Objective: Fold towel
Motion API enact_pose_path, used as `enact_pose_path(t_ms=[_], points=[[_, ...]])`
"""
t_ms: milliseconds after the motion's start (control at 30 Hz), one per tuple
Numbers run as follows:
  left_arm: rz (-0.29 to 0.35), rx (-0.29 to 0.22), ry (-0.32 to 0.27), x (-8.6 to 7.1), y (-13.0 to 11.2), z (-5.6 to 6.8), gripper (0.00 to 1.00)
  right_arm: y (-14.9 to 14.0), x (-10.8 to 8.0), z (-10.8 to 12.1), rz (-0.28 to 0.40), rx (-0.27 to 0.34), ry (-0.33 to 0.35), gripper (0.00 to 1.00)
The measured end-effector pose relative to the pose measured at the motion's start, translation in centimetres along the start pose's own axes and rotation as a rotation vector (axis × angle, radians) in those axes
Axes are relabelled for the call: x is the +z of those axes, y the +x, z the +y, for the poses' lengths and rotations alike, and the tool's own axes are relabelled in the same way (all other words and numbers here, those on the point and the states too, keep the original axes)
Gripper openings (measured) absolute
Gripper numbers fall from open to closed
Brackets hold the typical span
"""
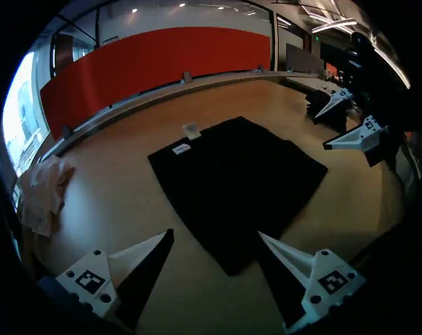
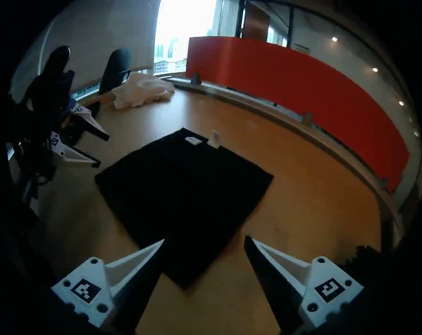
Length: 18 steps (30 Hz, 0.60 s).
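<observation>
The black towel (image 1: 238, 178) lies flat on the counter (image 1: 127, 195). The left claw (image 1: 215, 231) and right claw (image 2: 204, 239) gape wide, empty, each seemingly hovering over a near corner.

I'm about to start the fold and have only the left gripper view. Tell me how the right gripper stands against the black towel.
Observer: The right gripper is open. The nearest corner of the black towel lies between its fingers, ungripped.
Operator: Now describe my left gripper from that side.
Observer: The left gripper has its fingers apart, tips pointing towards the towel corner on its side.
Operator: Report what's behind the cream cloth pile.
Observer: Behind the cream cloth pile, a dark office chair stands by the bright window.
</observation>
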<state>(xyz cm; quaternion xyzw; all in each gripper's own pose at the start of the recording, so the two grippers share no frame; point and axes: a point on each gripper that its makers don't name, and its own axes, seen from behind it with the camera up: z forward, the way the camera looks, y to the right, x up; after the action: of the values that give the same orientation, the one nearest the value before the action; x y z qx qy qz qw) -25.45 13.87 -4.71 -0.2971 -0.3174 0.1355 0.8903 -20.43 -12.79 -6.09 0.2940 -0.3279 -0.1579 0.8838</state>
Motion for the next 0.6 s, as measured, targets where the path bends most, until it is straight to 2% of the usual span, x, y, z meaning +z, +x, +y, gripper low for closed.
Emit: enact_pose_path(t_ms=[367, 600], points=[[-0.060, 0.014, -0.039, 1.3, -2.7, 1.6, 1.00, -3.2, 0.7, -0.5, -0.063, -0.013, 0.024, 1.00], [-0.095, 0.009, -0.055, 1.7, -3.8, 2.0, 1.00, -4.7, 0.9, -0.8, -0.099, -0.020, 0.047, 1.00]])
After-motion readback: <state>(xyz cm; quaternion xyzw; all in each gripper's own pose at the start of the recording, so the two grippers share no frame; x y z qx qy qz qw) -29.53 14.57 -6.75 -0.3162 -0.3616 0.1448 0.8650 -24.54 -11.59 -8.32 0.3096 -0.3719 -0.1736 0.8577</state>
